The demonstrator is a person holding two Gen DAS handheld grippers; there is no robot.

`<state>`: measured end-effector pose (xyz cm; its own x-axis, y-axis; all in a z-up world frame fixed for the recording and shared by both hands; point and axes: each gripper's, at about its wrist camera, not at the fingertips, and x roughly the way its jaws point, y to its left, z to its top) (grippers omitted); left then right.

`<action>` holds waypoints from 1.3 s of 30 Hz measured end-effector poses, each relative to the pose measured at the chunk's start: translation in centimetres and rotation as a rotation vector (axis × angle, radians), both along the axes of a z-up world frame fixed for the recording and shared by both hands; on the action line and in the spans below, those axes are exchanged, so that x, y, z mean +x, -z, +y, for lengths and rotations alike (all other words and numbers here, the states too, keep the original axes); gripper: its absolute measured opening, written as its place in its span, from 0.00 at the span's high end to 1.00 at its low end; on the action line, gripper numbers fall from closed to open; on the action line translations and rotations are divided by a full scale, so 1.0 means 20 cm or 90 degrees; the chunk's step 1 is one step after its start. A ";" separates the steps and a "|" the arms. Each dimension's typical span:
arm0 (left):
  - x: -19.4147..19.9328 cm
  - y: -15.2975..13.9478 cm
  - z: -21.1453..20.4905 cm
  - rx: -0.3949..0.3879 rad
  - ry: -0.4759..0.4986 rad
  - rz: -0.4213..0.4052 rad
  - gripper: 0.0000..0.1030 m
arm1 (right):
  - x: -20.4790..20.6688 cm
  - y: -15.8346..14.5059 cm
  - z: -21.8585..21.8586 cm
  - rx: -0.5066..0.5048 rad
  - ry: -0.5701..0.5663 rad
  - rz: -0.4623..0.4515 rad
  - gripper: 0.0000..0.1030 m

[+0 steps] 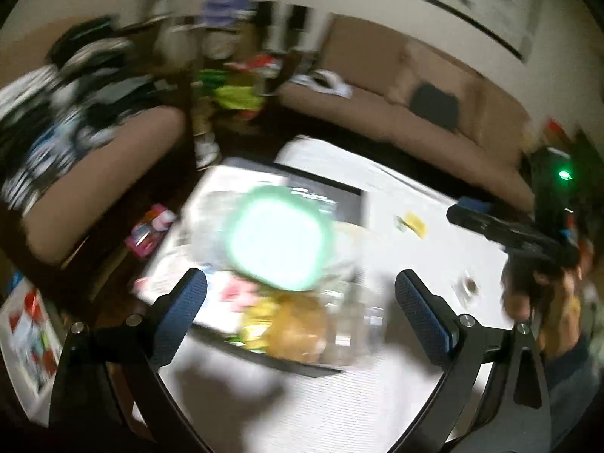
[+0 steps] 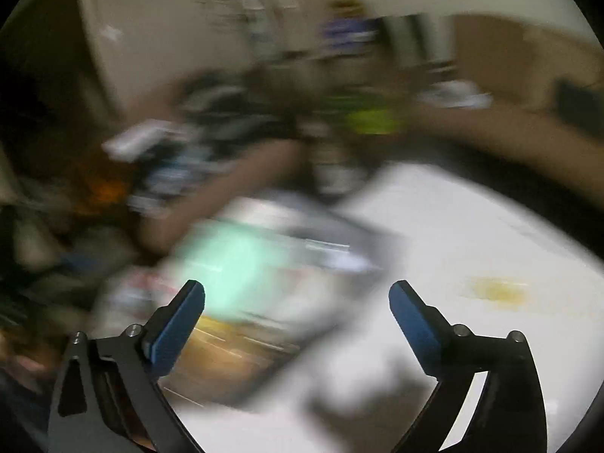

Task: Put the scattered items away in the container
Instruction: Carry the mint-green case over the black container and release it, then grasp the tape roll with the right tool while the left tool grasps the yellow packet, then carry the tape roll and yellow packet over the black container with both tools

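- The left tool (image 1: 300,294) hangs above the white worktop (image 1: 377,396) with its two blue pads spread wide, and nothing sits between them
- The right tool (image 2: 296,298) is spread wide too, and it holds nothing
- In the left view the right tool also shows at the far right edge, with a hand (image 1: 543,302) under it
- The container (image 1: 339,358) is a clear box that sits on the worktop, just ahead of the left tool
- A round mint-green lid (image 1: 281,238) lies on top of the things in the container
- Below the lid I see a brown roundish thing (image 1: 298,330), some yellow bits and something pink, but the picture is smeared, so I cannot say for sure what they are
- Two things are not put away yet: a small yellow packet (image 1: 413,223) lies on the worktop to the right of the container, and a small round dark thing (image 1: 469,286) lies nearer, also on the right
- I think the step in hand is the gap between two pickups: both tools are empty and ready
- The next move, I think, calls for one tool to go to the yellow packet or the round thing, come down around it, and pinch
- The packet looks flat, so the pads must get low, close to the worktop, to catch it
- Both views are blurry, so a slow, steady reach seems best
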<state>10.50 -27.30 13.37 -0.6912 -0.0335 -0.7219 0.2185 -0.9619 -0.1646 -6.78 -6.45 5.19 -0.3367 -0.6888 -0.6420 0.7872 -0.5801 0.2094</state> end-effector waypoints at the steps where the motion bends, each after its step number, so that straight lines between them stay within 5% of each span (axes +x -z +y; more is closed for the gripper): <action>1: -0.04 0.01 0.07 -0.006 0.025 0.002 0.03 | -0.06 0.06 0.14 0.059 0.050 0.026 0.02; 4: -0.20 0.09 0.33 0.029 0.105 0.009 0.00 | -0.24 0.37 0.58 0.235 0.157 0.044 0.02; 7: -0.41 0.27 0.55 0.109 0.200 -0.030 0.01 | -0.30 0.63 0.81 0.313 0.176 0.015 0.02; 17: -1.31 0.76 0.77 0.106 0.094 -0.074 0.01 | -0.37 1.09 0.75 0.311 0.131 -0.016 0.03; 20: -1.51 0.86 0.84 0.093 0.082 -0.048 0.01 | -0.42 1.11 0.84 0.236 0.154 -0.044 0.18; 21: -1.57 0.90 0.85 0.080 0.075 -0.042 0.01 | -0.43 1.10 0.85 0.230 0.155 -0.033 0.34; 23: -1.71 1.02 0.90 0.065 0.054 -0.053 0.01 | -0.45 1.07 0.86 0.235 0.152 -0.036 0.38; 26: -1.89 1.18 0.96 0.078 0.025 -0.073 0.03 | -0.49 1.07 0.90 0.226 0.149 -0.049 0.38; 30: -2.05 1.30 1.04 0.030 0.008 -0.084 0.04 | -0.49 1.06 0.95 0.209 0.141 -0.070 0.37; 35: -2.06 1.40 1.15 0.004 0.035 -0.106 0.16 | -0.47 1.06 0.93 0.230 0.126 -0.037 0.36; 38: -1.99 1.42 1.23 -0.036 0.059 -0.086 0.30 | -0.48 1.06 0.93 0.227 0.123 -0.043 0.36; 39: -1.98 1.42 1.25 -0.056 0.062 -0.081 0.47 | -0.48 1.06 0.93 0.228 0.124 -0.043 0.35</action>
